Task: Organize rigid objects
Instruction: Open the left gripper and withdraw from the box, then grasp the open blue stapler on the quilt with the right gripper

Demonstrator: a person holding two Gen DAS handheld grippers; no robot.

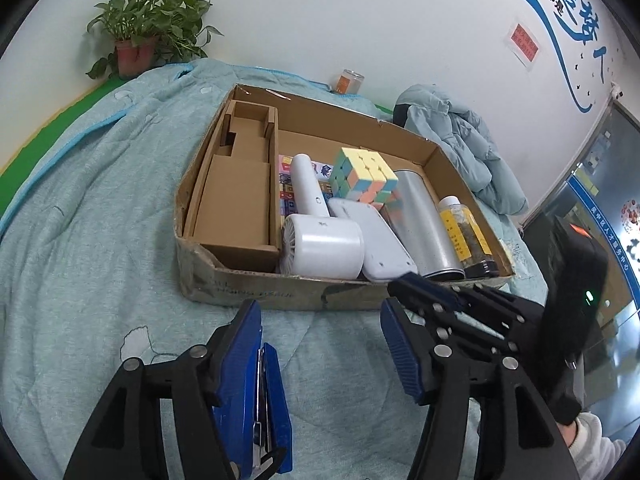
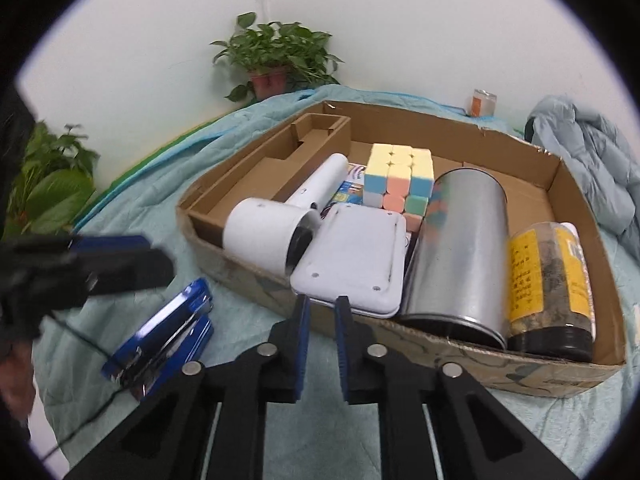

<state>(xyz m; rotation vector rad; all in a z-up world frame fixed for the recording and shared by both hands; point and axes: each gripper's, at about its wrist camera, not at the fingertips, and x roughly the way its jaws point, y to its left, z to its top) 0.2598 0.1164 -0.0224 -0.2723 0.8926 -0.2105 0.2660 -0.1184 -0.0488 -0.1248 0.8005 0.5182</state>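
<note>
A blue stapler [image 1: 264, 408] lies on the teal blanket, just inside the left finger of my open left gripper [image 1: 320, 340]; it also shows in the right wrist view [image 2: 164, 340]. The shallow cardboard box [image 1: 256, 286] holds a white handheld fan [image 1: 320, 240], a white flat device [image 1: 380, 240], a pastel puzzle cube [image 1: 366, 176], a silver tin [image 1: 424, 228] and a yellow-labelled jar [image 1: 468, 236]. My right gripper [image 2: 322, 308] is empty, its jaws nearly closed, in front of the box's near wall [image 2: 500, 368]. It shows in the left wrist view [image 1: 460, 300].
A cardboard insert [image 1: 240, 200] fills the box's left side. A crumpled light blue jacket [image 1: 464, 140] lies right of the box. A potted plant [image 1: 140, 28] and a small jar [image 1: 350, 80] stand by the wall. Another plant [image 2: 48, 184] is at far left.
</note>
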